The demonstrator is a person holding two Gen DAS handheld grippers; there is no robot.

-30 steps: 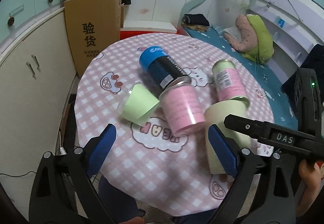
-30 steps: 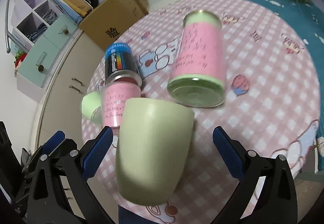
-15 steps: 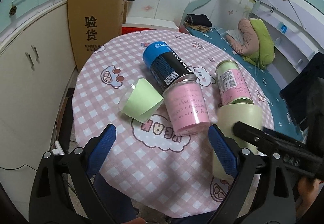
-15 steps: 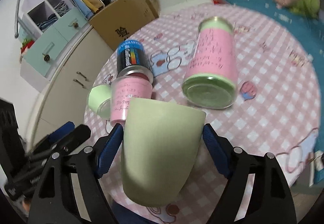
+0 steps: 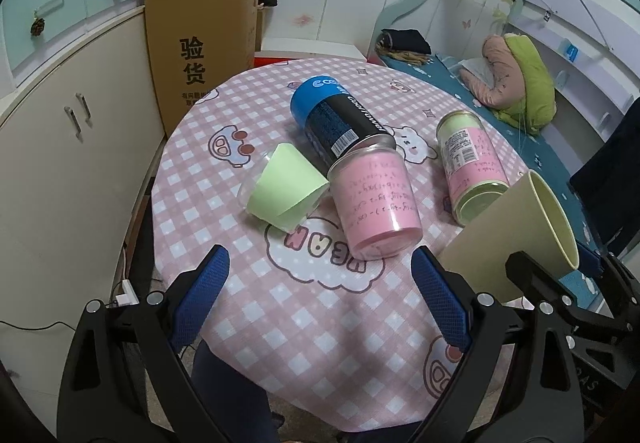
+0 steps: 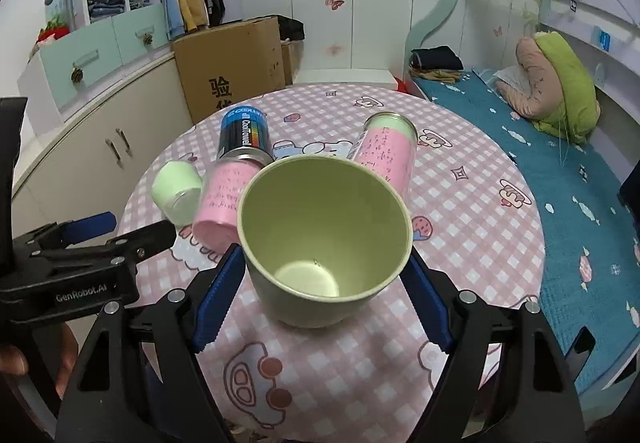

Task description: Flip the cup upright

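My right gripper (image 6: 322, 299) is shut on a pale green cup (image 6: 324, 239) and holds it above the round table, mouth tilted up toward the camera so I see its inside. In the left wrist view the same cup (image 5: 508, 235) is at the right edge, tilted, with its rim up and to the right and the right gripper's fingers (image 5: 532, 275) on it. My left gripper (image 5: 320, 303) is open and empty over the near part of the table (image 5: 320, 323); it also shows in the right wrist view (image 6: 88, 239) at the left.
On the pink checked tablecloth lie a small light-green cup on its side (image 5: 286, 193), a pink canister (image 5: 376, 203), a blue-and-black canister (image 5: 340, 123) and a pink-and-green canister (image 5: 472, 167). A cardboard box (image 5: 200, 51) and cabinets stand left, a bed right.
The right gripper closed on the pale green cup, lifted it and turned it from mouth-down to mouth-up. The left gripper pulled back a little and stays open.
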